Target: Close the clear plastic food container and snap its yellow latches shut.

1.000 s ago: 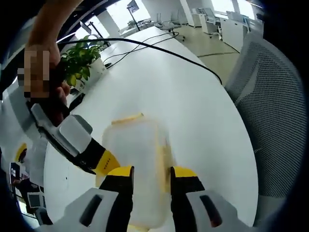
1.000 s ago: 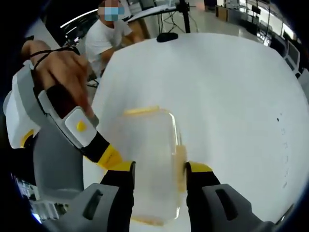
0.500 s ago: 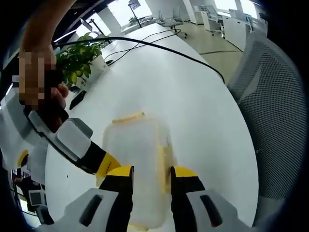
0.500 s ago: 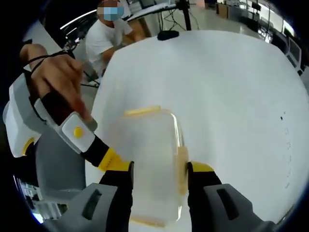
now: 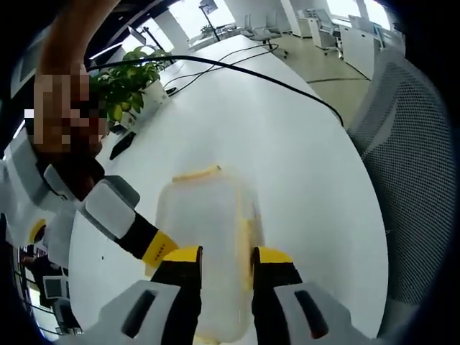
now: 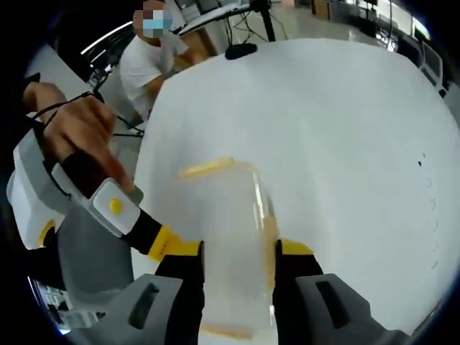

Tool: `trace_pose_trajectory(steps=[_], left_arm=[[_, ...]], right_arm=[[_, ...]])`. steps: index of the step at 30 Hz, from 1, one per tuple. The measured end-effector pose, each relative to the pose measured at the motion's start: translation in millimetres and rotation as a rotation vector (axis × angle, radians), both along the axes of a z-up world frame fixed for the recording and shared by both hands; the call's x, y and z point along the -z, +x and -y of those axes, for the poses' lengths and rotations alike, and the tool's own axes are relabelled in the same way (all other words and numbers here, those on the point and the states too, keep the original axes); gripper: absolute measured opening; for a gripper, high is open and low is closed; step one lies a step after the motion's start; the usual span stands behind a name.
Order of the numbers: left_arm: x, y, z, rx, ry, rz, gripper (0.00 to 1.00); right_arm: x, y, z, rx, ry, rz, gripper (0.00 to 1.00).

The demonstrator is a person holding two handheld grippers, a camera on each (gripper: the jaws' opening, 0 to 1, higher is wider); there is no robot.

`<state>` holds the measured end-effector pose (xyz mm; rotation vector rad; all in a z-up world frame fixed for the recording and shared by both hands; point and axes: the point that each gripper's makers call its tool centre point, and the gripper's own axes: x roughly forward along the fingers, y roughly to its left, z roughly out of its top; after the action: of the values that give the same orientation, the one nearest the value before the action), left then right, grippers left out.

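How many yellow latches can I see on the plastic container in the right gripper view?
2. One latch lies along the far end of the container, and one latch runs along its right side by the right gripper. Others may be hidden.

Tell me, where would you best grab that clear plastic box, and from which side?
Across its two long walls, coming from a short end, probably. The clear plastic box is a rounded oblong lying flat on the white table, and the left tongs already straddle it that way; the right tongs do the same from their end.
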<state>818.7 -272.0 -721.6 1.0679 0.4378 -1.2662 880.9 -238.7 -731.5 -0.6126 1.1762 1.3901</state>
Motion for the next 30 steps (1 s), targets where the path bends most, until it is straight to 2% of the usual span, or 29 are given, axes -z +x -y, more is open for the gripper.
trace_pose_trajectory(steps=[9, 11, 15, 24, 27, 30], left_arm=[[-1.4, 0.3, -0.7, 0.005, 0.002, 0.005, 0.2], [-2.9, 1.2, -1.3, 0.003, -0.002, -0.009, 0.21], [-3.9, 1.0, -0.5, 0.007, -0.013, -0.029, 0.21], [-5.2, -0.4, -0.6, 0.018, -0.001, -0.02, 0.21], [-6.2, 0.3, 0.0, -0.008, -0.015, -0.043, 0.22], [-7.1, -1.4, -1.1, -0.036, -0.02, -0.075, 0.27]], right_arm=[[-2.3, 0.4, -3.6, -0.007, 0.009, 0.017, 0.35], [-3.6, 0.8, -3.1, -0.009, 0.01, 0.021, 0.36], [-6.4, 1.0, -2.2, -0.004, 0.028, 0.045, 0.37], [-10.1, 2.4, -3.3, 0.013, 0.045, 0.101, 0.37], [-11.7, 2.3, -3.3, 0.012, 0.044, 0.125, 0.37], [-13.7, 4.1, -3.6, 0.02, 0.044, 0.147, 0.39]])
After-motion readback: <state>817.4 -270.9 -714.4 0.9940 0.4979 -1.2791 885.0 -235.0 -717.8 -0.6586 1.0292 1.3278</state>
